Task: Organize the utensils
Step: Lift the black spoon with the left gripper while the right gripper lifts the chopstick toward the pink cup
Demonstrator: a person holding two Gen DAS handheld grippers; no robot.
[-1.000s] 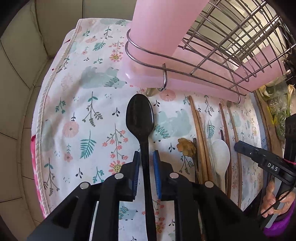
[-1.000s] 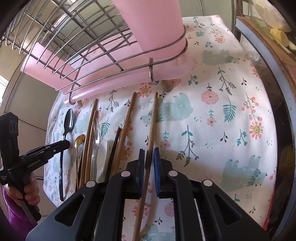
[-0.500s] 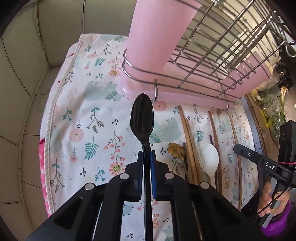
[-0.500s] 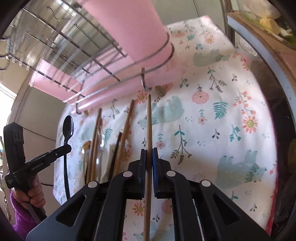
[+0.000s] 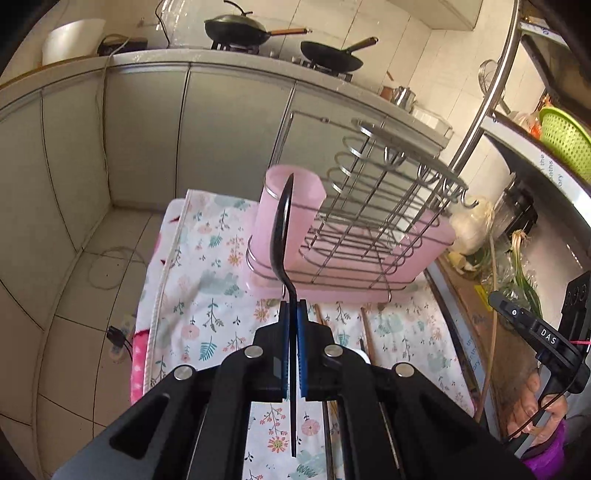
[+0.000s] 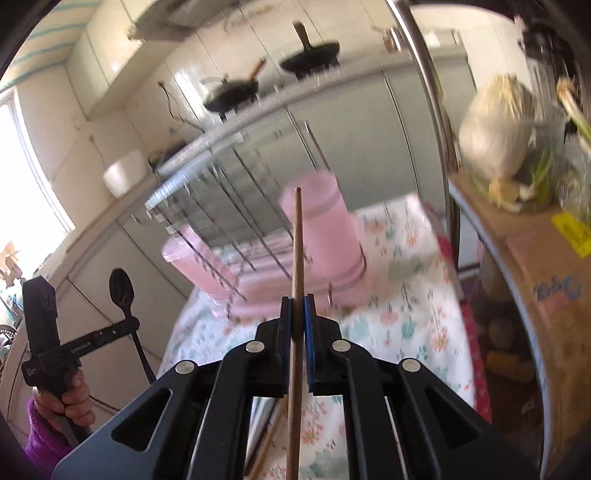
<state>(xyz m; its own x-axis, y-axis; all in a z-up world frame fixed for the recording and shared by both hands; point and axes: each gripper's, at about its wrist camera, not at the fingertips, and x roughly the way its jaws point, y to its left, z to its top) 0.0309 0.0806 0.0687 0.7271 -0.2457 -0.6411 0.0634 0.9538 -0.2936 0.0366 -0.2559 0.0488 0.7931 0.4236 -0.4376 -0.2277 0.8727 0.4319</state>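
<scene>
We hold 2 utensils above the floral cloth (image 5: 207,295): our left gripper (image 5: 292,314), its jaws just closed, pinches the black spoon (image 5: 280,229) by its handle, bowl raised edge-on; our right gripper (image 6: 298,314) is clamped on a wooden chopstick (image 6: 296,243) pointing upward. Beyond them stands the wire rack (image 5: 388,206) with its pink cup (image 5: 310,206); 2 pans (image 5: 236,27) sit on the far stove.

Both tools, left tool (image 5: 292,308) and right tool (image 6: 298,304), are clamped shut, pointing slightly downward.
</scene>
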